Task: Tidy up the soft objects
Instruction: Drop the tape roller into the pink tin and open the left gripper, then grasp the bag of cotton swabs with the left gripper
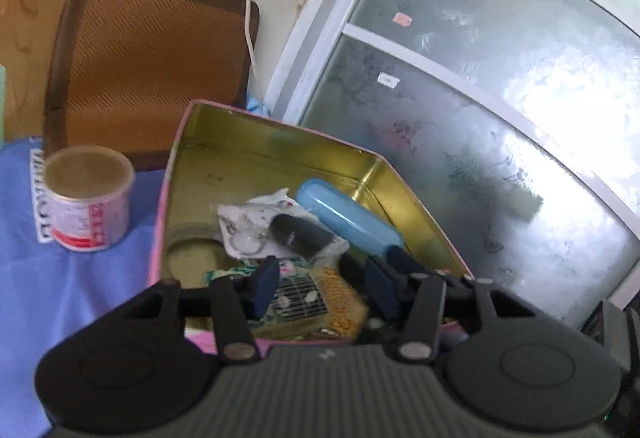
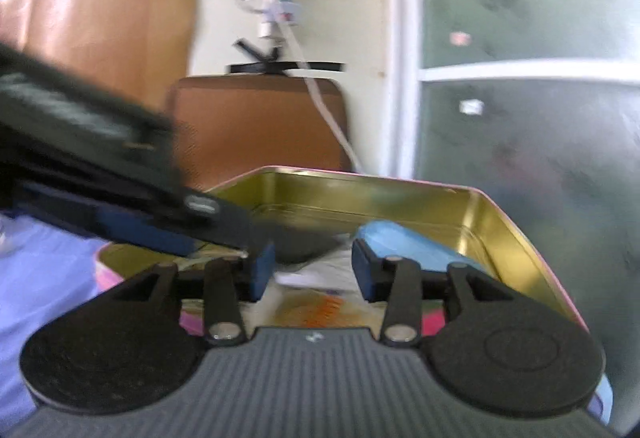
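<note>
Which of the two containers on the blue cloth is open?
The pink rectangular metal tin with the gold inside: it has no lid and shows its contents. The small round can with the red-and-white label, left of it, has its lid on.

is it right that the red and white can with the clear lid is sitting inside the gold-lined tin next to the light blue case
Not quite. The left wrist view shows the red and white can standing outside the gold-lined tin, on the blue cloth to its left. The light blue case does lie inside the tin.
</note>
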{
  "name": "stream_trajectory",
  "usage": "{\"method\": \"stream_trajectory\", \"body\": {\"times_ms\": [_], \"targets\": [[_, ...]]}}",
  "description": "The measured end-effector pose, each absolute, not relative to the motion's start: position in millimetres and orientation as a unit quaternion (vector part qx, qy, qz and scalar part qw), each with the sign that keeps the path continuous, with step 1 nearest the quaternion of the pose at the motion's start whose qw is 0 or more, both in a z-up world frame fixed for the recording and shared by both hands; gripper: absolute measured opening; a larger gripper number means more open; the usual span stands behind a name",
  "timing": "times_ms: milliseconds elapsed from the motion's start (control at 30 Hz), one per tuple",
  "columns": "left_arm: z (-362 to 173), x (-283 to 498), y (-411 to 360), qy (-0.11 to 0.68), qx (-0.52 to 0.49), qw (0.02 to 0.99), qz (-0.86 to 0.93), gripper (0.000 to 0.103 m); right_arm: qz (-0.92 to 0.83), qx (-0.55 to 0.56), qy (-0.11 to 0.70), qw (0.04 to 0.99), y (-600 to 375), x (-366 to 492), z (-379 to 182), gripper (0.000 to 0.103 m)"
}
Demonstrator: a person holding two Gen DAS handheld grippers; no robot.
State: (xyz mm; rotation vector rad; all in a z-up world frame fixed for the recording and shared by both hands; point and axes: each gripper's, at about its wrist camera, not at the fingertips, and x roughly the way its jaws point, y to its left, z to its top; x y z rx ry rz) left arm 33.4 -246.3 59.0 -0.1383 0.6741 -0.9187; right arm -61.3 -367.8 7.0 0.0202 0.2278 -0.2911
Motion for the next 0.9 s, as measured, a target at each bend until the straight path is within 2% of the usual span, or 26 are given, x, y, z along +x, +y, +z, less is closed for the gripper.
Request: {"method": "stream_trajectory", "body": {"times_ms": [200,400,667,733,833,900], "targets": [[59.5,30.5,-191.4,0.315,-0.09,0.849,-0.413,0.051,-0.145,0.058,0.11,0.982,-370.2,-80.2,9.6,0.046],[39.6,14.9,-97.2,0.302,-0.085,0.882,-0.352,0.051,-0.062,0.047,0.1,0.992,-324.6,-85.4,21.2,0.047],[8.5,-3.0,50.3,0.291,-0.138,0.925,-0.2,0.051,0.141,0.059,0.198,0.968,-225.4,-34.1,10.6,0.047],[1.9,1.3,77.7,0.285,-0.158,0.935,-0.14,0.051,0.186,0.061,0.221,0.955,-197.3,-13.3,10.1,0.053],[-6.2,6.0,111.1,0.281,-0.238,0.921,-0.125,0.051,0.221,0.041,0.239,0.945,-156.7,17.5,13.4,0.069],[-7.7,6.6,117.4,0.276,-0.253,0.92,-0.114,0.051,0.238,0.026,0.247,0.939,-131.6,38.9,13.8,0.087]]}}
